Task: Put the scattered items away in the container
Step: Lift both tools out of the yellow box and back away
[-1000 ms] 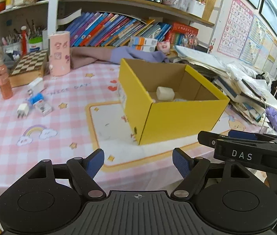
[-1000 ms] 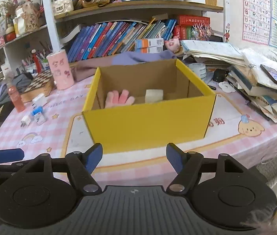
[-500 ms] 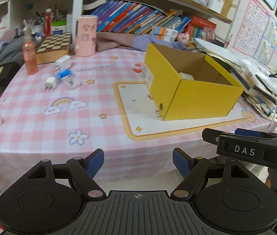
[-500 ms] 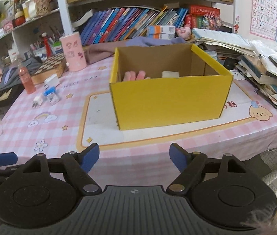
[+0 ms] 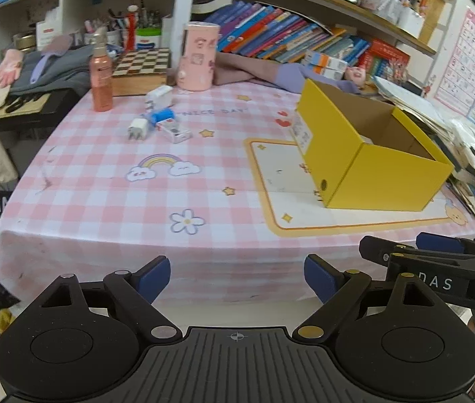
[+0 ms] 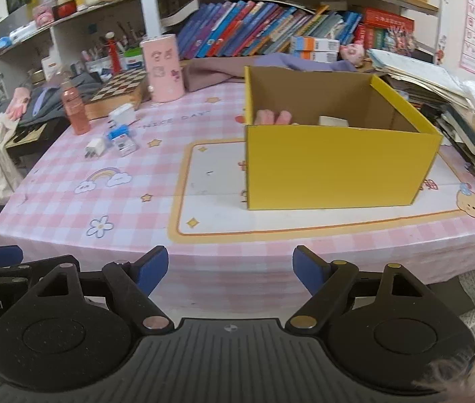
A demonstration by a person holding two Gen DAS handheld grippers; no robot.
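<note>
A yellow cardboard box stands open on the pink checked table. Inside it lie a pink glove-like thing and a white block. Far left on the cloth are scattered a white plug, a blue item, a white adapter and a small printed box. My left gripper and right gripper hover side by side off the table's front edge, jaws opening, nothing between them.
At the back stand a pink canister, an orange spray bottle and a chessboard box. Stacked papers and books crowd the right side. Bookshelves rise behind. The tablecloth's front edge hangs just ahead of the fingers.
Both grippers have drawn back from the yellow box, past the table's front edge, and their jaws have spread a little wider. The box and the scattered items have not moved.
</note>
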